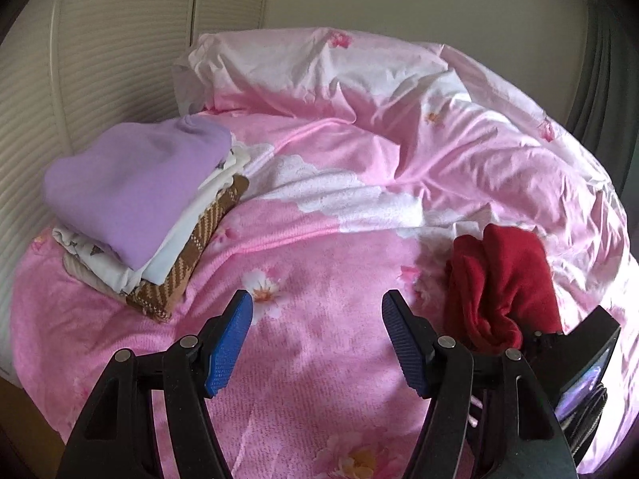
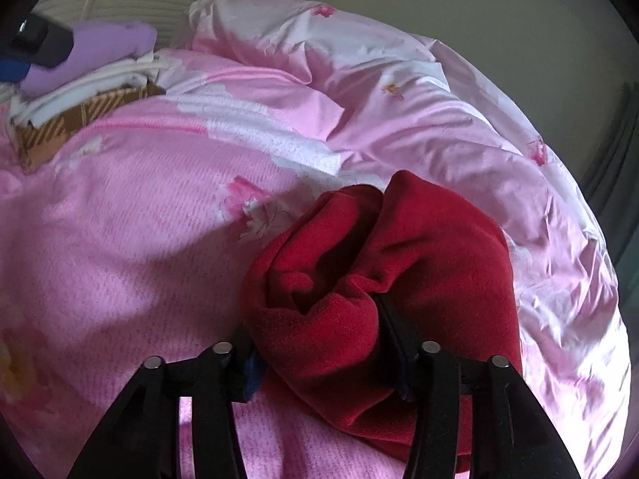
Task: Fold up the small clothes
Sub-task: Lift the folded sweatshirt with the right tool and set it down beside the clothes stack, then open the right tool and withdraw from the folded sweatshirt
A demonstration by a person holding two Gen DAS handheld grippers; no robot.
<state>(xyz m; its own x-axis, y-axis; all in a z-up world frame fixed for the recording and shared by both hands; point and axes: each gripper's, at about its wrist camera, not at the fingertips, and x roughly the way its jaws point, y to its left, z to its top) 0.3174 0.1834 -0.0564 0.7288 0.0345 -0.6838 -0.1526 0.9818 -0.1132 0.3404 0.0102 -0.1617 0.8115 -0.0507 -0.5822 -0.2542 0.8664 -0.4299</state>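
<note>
My right gripper (image 2: 319, 343) is shut on a bunched red garment (image 2: 379, 263) and holds it just above the pink bedspread; the cloth hides both pads. The same red garment (image 1: 499, 283) shows at the right of the left wrist view, with the right gripper's body below it. My left gripper (image 1: 317, 343) is open and empty, blue pads wide apart over the bedspread. A stack of folded clothes with a lilac one on top (image 1: 131, 183) lies at the left, also in the right wrist view (image 2: 100, 52).
A pink flowered bedspread (image 1: 319, 263) covers the bed. A crumpled pale pink quilt (image 1: 459, 127) is heaped at the back and right. A ribbed cream headboard or wall (image 1: 100, 60) stands behind the stack. The bed edge drops at lower left.
</note>
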